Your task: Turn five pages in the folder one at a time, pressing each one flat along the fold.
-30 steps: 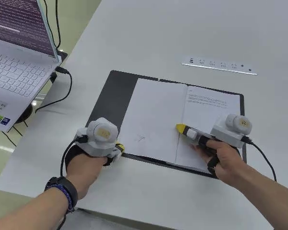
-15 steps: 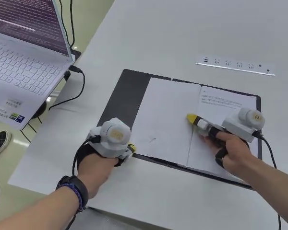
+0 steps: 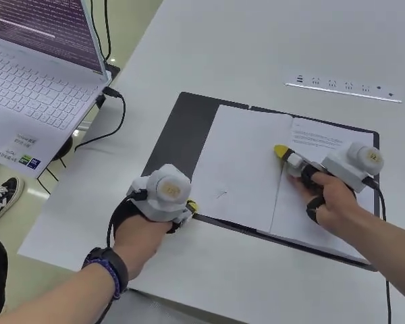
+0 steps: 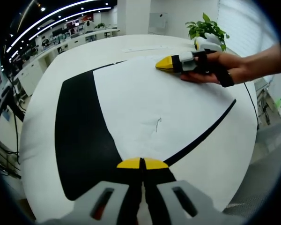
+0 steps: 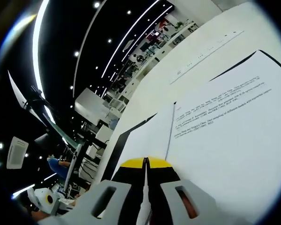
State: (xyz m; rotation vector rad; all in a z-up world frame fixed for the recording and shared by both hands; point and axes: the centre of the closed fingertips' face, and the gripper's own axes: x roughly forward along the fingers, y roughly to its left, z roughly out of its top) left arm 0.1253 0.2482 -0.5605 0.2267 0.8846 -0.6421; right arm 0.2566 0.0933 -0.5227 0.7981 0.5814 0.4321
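Observation:
A black folder (image 3: 179, 131) lies open on the white table, with a blank white page (image 3: 239, 162) on the left and a printed page (image 3: 327, 142) on the right. My right gripper (image 3: 281, 152) is shut, its yellow tips lying on the fold between the pages, in the far half. In the right gripper view its tips (image 5: 145, 162) rest by the fold, beside the printed page (image 5: 225, 117). My left gripper (image 3: 189, 206) is shut at the folder's near edge, tips (image 4: 142, 163) on the black cover (image 4: 79, 145). The left gripper view also catches the right gripper (image 4: 166, 63).
An open laptop (image 3: 34, 74) stands at the left with a black cable (image 3: 115, 115) running toward the folder. A white power strip (image 3: 344, 88) lies at the far right. The table's near edge (image 3: 209, 307) runs just below both hands.
The right gripper has slid along the fold away from me, toward the folder's far edge. The left gripper stays at the near edge. The head camera has shifted.

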